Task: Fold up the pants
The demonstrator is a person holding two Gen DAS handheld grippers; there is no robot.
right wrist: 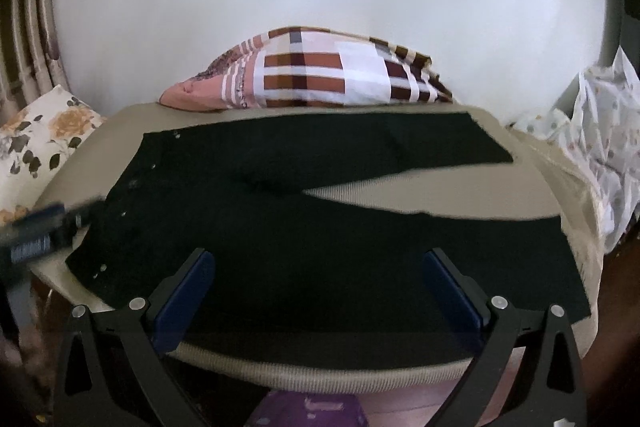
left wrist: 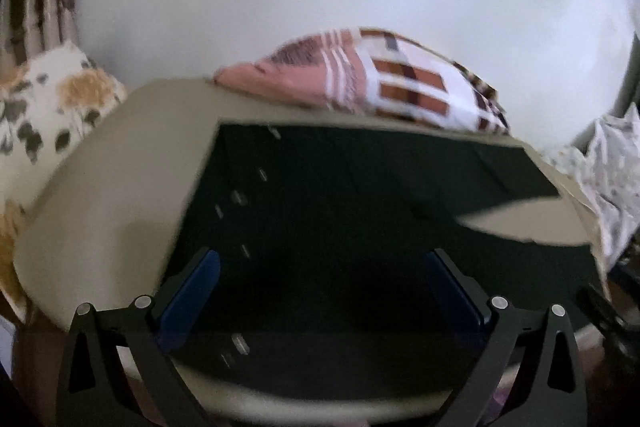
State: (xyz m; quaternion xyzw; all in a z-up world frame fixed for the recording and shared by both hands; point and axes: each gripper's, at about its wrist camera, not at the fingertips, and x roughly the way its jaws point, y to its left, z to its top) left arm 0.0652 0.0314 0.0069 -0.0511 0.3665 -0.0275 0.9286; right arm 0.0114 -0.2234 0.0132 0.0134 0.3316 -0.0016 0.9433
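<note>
Blur smears the left-wrist view, and the near hem of the black pants (right wrist: 320,227) drops out of sight past the beige surface's (right wrist: 440,193) front edge. They lie flat, legs splayed to the right. Both the left gripper (left wrist: 320,287) and right gripper (right wrist: 318,287) hover wide apart, holding nothing. A plaid pillow (right wrist: 320,75) lies behind; a floral cushion (right wrist: 44,143) sits left.

Beige bed (right wrist: 400,187); black pants (right wrist: 320,247) flat; plaid pillow (right wrist: 320,75)
</note>
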